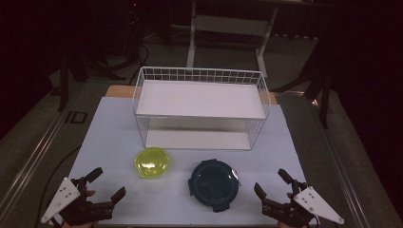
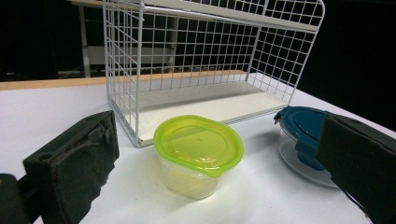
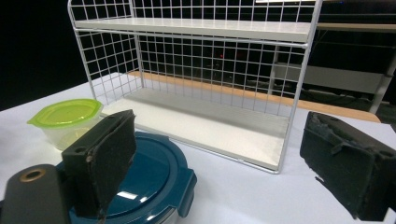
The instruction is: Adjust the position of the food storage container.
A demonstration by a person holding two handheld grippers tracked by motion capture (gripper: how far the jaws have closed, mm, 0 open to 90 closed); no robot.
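Plastic tubs are set on the white tabletop (image 1: 109, 137), a yellow-lidded tub (image 1: 151, 163) just ahead of the left claw (image 1: 105, 183) and a blue-lidded tub (image 1: 214, 184) just ahead of the right claw (image 1: 270, 181), near its left jaw. Both claws are spread wide with nothing between the jaws. Each tub looks light, stiff and a bit slippery, so it is best pinched across the lid rim, where the sides are firm.

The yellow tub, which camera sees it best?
The left gripper view: the yellow tub sits close, whole, between the open tool's jaws, showing lid and clear sides. The high view shows just its lid from above. The right gripper view has it small at the left edge.
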